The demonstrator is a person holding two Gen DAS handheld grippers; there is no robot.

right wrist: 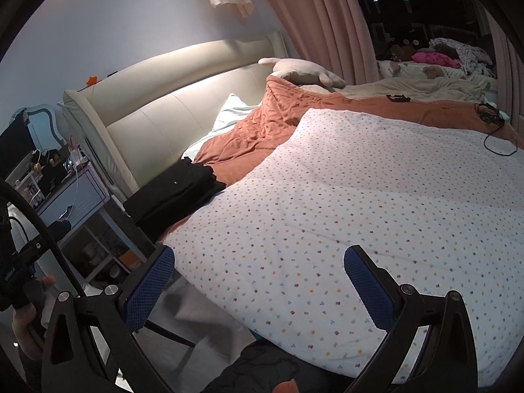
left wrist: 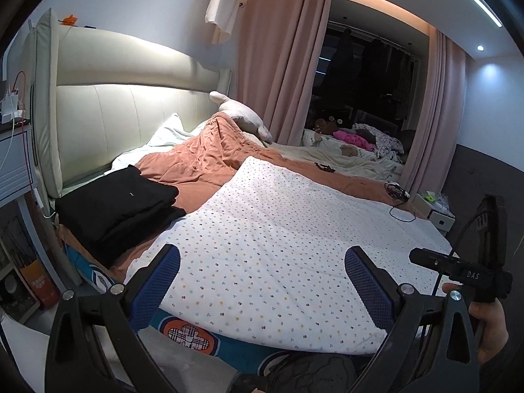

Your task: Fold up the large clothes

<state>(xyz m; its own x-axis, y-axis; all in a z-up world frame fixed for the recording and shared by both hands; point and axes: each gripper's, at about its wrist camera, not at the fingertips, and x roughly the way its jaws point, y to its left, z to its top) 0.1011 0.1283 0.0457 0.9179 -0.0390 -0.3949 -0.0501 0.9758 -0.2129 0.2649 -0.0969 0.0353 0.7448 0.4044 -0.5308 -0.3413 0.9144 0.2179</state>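
L gripper (left wrist: 262,270) nearest the lens in the left wrist view: blue-padded fingers (left wrist: 163,281) spread wide, nothing btwn them, hovering over the near edge of the white dotted sheet (left wrist: 281,229). R gripper (right wrist: 260,273) likewise in the right wrist view, fingers (right wrist: 368,285) wide apart & holding nothing, above the sheet's (right wrist: 360,203) near left corner. The sheet lies spread flat across the near & middle part of the bed, its near edge hanging over the mattress side. Left of it, touching its left border, sits the folded black garment stack (left wrist: 118,203), neat pile w/ a tiny white mark on top; same stack (right wrist: 177,193) shows at mid-left in the right wrist view, close to the cream headboard (left wrist: 131,114). Behind stack & sheet, a rumpled orange blanket (left wrist: 203,157) runs toward the far side, w/ a white pillow (left wrist: 163,134) at its left by the headboard and a pale plush toy (left wrist: 242,114) at the far end near the pink curtains (left wrist: 281,65). Black cable (left wrist: 398,196) lies at the sheet's far right edge. Nightstand (right wrist: 75,196) far left beside the headboard, cluttered w/ small items, too small to tell apart. In the left wrist view the person's right hand (left wrist: 488,330) is at the near right edge, gripping a black handle.
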